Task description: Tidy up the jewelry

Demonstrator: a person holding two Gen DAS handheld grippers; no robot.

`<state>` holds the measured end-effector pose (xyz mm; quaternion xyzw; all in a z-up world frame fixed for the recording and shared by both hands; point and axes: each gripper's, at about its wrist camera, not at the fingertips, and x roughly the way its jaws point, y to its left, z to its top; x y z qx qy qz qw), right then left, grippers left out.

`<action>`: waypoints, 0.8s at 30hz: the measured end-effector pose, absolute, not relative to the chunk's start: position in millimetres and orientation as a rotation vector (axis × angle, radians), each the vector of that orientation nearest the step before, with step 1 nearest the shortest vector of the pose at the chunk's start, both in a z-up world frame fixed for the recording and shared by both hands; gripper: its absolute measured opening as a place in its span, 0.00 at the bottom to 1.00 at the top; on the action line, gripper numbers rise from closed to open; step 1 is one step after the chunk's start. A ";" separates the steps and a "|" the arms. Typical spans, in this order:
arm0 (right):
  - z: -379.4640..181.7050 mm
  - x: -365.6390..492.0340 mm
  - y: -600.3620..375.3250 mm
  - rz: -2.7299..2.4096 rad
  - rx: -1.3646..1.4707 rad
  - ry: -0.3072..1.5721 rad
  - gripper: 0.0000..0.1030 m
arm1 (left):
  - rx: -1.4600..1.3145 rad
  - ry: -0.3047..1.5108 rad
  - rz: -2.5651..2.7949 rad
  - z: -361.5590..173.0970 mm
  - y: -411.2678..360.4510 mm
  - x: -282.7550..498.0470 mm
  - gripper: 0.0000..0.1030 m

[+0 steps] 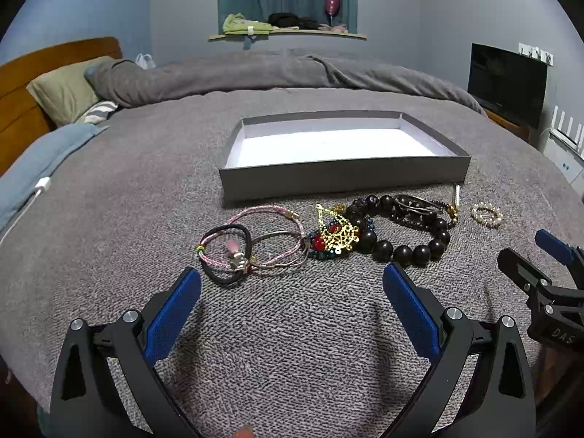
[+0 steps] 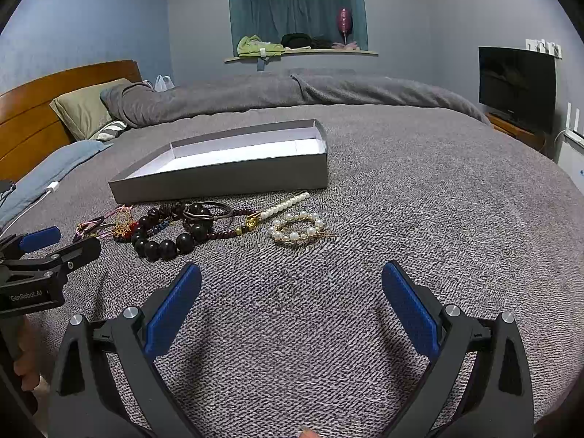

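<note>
Both grippers, left gripper (image 1: 292, 284) and right gripper (image 2: 291, 281), hover spread wide over grey knit bedspread (image 2: 419, 189), jewelry pile (image 1: 328, 235) just before the shallow grey box (image 1: 343, 175), headboard (image 2: 43, 109) leftward, what seems a television (image 2: 516, 87) rightward.

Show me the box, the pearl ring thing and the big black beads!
box (image 1: 343, 177), left wrist view, front wall.
pearl ring (image 2: 294, 235), right wrist view, a front pearl.
big black beads (image 1: 402, 253), left wrist view, a front bead.
</note>
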<state>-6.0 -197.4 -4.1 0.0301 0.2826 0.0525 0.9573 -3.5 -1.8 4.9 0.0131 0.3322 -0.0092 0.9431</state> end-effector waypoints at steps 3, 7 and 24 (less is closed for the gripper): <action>-4.2 -6.0 -197.5 0.107 0.061 0.572 0.95 | 0.027 0.675 -0.019 5.3 -1.9 -4.0 0.96; -3.9 -6.1 -197.3 0.107 0.060 0.574 0.95 | 0.029 0.679 -0.022 4.6 -2.2 -2.9 0.96; -4.6 -5.4 -197.3 0.106 0.059 0.575 0.95 | 0.024 0.676 -0.023 4.4 -0.2 -3.4 0.96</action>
